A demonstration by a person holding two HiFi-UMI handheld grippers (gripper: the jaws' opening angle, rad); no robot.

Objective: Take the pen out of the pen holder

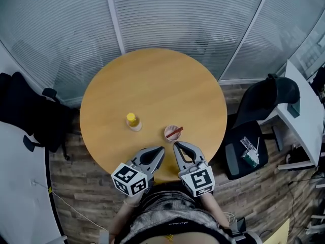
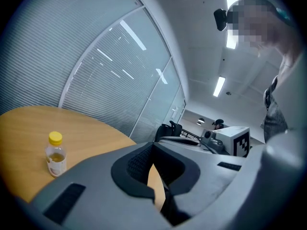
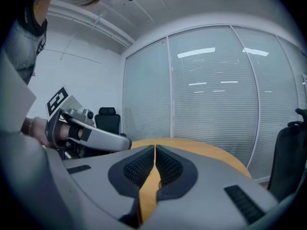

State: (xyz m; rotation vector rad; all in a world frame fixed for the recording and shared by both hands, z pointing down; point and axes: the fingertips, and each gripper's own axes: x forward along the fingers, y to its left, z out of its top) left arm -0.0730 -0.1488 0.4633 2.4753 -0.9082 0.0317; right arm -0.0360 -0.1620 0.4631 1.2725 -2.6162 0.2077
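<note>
On the round wooden table (image 1: 152, 80) a small pinkish pen holder (image 1: 171, 134) stands near the front edge, with a reddish-brown pen (image 1: 176, 131) lying slanted across its mouth. My right gripper (image 1: 175, 145) is shut and empty, its tips just in front of the holder. The left gripper (image 1: 161, 149) is also shut and empty, a little to the holder's front left. In the left gripper view the jaws of my left gripper (image 2: 153, 145) meet at the tips; in the right gripper view those of the right gripper (image 3: 155, 147) are pressed together. Neither gripper view shows the holder.
A small clear bottle with a yellow cap (image 1: 133, 121) (image 2: 56, 153) stands left of the holder. A black office chair (image 1: 256, 116) and a white desk (image 1: 304, 111) are at the right. Another black chair (image 1: 30, 116) is at the left. Glass walls with blinds (image 1: 177, 19) curve behind the table.
</note>
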